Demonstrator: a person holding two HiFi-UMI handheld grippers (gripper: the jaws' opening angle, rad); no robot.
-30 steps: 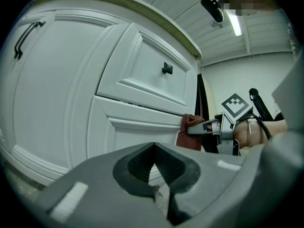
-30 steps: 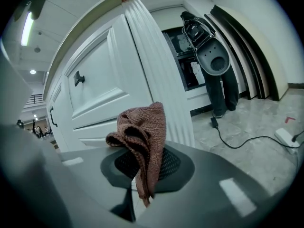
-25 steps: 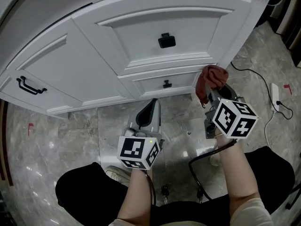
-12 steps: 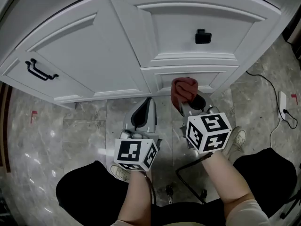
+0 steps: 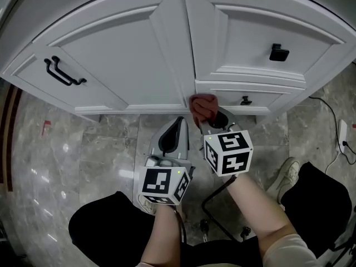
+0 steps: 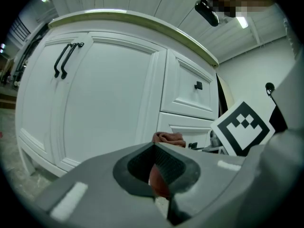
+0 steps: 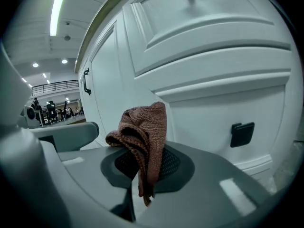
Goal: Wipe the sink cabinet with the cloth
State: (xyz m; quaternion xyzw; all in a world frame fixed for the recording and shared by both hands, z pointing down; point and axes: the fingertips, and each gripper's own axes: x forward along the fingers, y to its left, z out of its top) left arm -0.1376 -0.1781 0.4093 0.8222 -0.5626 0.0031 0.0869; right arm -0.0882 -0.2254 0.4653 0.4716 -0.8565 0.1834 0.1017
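Note:
The white sink cabinet [image 5: 128,65] curves across the top of the head view, with a door on the left and drawers on the right. A reddish-brown cloth [image 5: 203,105] is bunched against the cabinet's lower edge, beside the small bottom drawer. My right gripper [image 5: 211,118] is shut on it. In the right gripper view the cloth [image 7: 142,132] stands up out of the right gripper [image 7: 145,163], close to the drawer front [image 7: 213,80]. My left gripper [image 5: 173,133] hovers over the floor just left of it, shut and holding nothing. The left gripper [image 6: 153,148] faces the cabinet, with the cloth [image 6: 168,137] beyond its tip.
A black bar handle [image 5: 61,71] sits on the left door, and black knobs [image 5: 279,52] [image 5: 245,100] on the drawers. On the grey marble floor [image 5: 83,149] lie a white cable and plug strip [image 5: 342,135], a black cable [image 5: 214,204], and the person's shoe [image 5: 286,174].
The right gripper has carried the cloth leftward along the cabinet's lower edge, from the right corner to the bottom drawer's left end. The left gripper has stayed put.

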